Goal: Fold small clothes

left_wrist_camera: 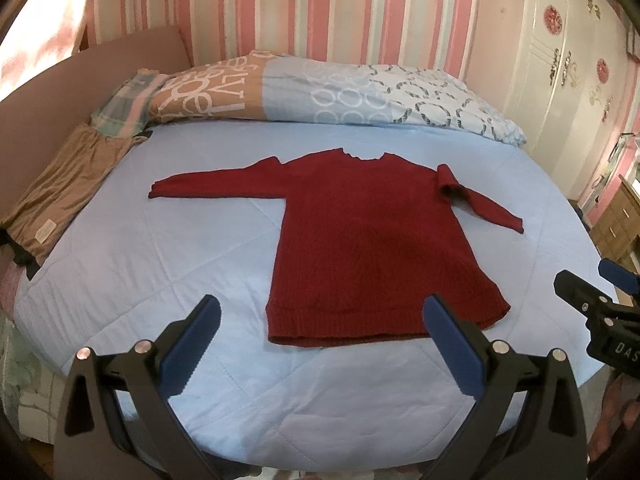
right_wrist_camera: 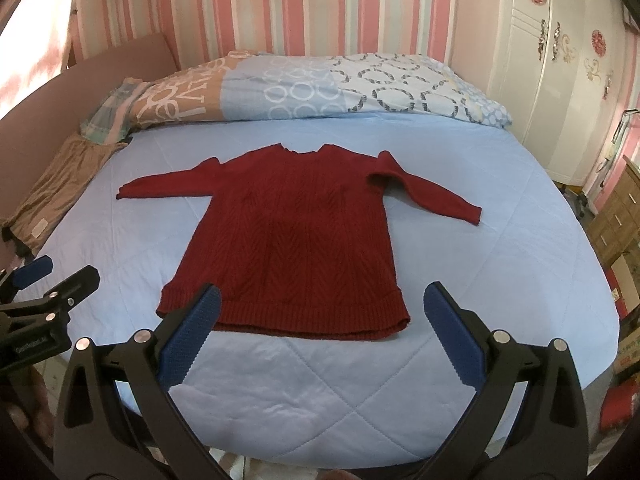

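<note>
Bed [left_wrist_camera: 160,248] fills both views, covered in a pale blue quilted spread, running away ahead of both grippers. At its far end, well beyond the fingertips, a folded duvet [left_wrist_camera: 320,92] with ring pattern and tan lettered band lies across the width. Far left of the left gripper, along the bed edge, a tan garment [left_wrist_camera: 60,196] lies flat with a plaid cloth [left_wrist_camera: 124,100] beyond it. White wardrobe [right_wrist_camera: 560,72] with floral trim stands far right of the right gripper; striped pink wall behind. Red sweater [left_wrist_camera: 360,248] lies flat on the spread, front down or up cannot be told, neck toward the duvet, hem nearest the grippers, both sleeves out to the sides; the right sleeve is kinked at the shoulder. Left gripper [left_wrist_camera: 322,340] hovers just short of the hem, jaws spread wide, holding nothing; hem sits between and just ahead of its fingertips, biased right. Right gripper [right_wrist_camera: 322,336] likewise spread wide and empty, its left finger [right_wrist_camera: 192,332] overlapping the hem's left part in view; contact cannot be told. Each gripper shows at the other's side edge.
</note>
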Demonstrator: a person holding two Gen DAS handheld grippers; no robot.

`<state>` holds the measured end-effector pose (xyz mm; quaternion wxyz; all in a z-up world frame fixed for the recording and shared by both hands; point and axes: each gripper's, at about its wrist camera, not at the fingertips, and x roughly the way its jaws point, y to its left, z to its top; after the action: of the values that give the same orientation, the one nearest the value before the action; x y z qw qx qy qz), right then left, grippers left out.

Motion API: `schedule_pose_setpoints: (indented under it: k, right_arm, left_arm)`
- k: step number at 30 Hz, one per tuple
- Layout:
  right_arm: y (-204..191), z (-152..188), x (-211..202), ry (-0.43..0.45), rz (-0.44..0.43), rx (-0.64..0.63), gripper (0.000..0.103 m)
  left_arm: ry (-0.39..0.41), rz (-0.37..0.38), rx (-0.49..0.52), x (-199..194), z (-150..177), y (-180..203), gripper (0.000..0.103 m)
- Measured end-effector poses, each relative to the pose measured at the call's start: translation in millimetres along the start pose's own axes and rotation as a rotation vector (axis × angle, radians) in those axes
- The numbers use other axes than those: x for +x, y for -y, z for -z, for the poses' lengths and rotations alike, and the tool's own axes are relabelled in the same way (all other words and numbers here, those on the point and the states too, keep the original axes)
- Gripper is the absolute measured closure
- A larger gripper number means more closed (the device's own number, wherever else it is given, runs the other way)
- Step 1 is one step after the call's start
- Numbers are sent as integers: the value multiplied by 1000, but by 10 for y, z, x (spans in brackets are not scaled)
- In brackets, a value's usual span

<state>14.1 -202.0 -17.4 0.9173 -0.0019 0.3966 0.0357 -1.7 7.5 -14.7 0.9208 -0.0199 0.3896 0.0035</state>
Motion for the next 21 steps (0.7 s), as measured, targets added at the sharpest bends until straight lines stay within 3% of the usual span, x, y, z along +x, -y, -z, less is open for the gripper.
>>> schedule_pose_setpoints:
  k: [7, 21]
  right_arm:
    - [49, -6, 48, -17, -33, 32, 3]
    - [166, -44, 103, -5, -37, 65, 3]
  left_arm:
    - [-14, 33, -6, 77, 7, 9, 2]
    - [33, -25, -8, 108, -101, -20, 2]
